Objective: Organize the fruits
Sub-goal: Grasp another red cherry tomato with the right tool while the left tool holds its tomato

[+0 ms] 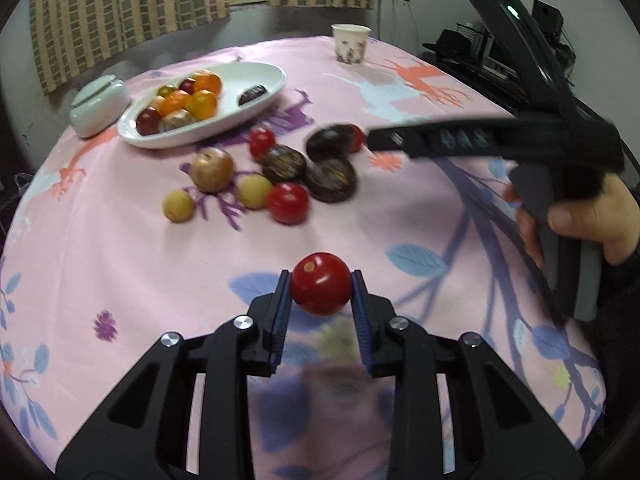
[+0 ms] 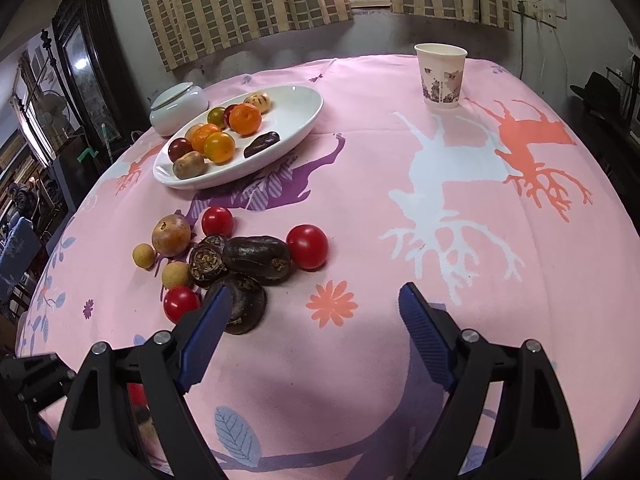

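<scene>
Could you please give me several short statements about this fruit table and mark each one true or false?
1. The left gripper is shut on a red tomato. True.
2. The right gripper is closed on a dark fruit. False: it is open and holds nothing.
3. The white plate already holds several fruits, among them orange ones. True.
4. The paper cup lies tipped over beside the plate. False: it stands upright, away from the plate near the table's far edge.
5. A small lidded white jar sits next to the plate. True.
</scene>
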The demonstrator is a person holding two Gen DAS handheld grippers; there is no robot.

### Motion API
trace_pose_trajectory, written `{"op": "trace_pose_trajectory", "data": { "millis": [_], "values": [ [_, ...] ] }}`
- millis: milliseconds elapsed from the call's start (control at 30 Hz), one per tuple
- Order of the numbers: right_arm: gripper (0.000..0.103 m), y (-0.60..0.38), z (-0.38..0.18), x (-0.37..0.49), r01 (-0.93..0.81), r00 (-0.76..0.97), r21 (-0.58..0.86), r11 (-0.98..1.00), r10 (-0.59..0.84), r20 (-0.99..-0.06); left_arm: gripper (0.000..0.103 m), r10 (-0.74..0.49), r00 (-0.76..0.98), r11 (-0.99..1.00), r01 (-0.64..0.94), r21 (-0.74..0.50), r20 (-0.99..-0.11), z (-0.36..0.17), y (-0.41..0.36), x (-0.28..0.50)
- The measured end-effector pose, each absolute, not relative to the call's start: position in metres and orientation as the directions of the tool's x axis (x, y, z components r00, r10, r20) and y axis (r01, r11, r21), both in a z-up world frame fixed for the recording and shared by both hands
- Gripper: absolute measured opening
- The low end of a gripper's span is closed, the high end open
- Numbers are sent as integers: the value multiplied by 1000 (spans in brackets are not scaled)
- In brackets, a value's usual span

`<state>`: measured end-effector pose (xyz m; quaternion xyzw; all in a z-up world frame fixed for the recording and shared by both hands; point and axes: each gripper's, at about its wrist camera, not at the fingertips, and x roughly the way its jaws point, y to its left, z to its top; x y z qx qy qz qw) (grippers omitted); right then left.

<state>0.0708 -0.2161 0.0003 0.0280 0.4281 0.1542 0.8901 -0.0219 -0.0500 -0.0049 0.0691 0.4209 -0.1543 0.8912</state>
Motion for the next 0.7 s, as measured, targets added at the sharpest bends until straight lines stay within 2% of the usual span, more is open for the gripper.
{"op": "trace_pose_trajectory", "data": {
  "millis": [233, 400, 500, 600, 700],
  "values": [
    [86, -208, -6, 70, -261, 629, 105, 959, 252, -736, 30, -179, 616, 967, 253, -23, -767, -14, -22, 5],
    [86, -208, 1, 77, -233, 636, 165, 958, 279, -720, 30, -219, 620, 965, 253, -72, -753, -11, -7, 6],
    [86, -212, 5, 96, -191, 623, 147, 970, 236, -745, 30, -218, 626, 965, 252, -71, -749, -9, -5, 6],
    [85, -230, 8, 119, -84, 617, 203, 976, 211, -758, 30, -233, 620, 965, 243, -99, -749, -8, -1, 6],
    [78, -219, 3, 134, -86, 592, 110, 990, 139, -794, 30, -239, 610, 964, 245, -107, -755, -9, -1, 7]
  ]
}}
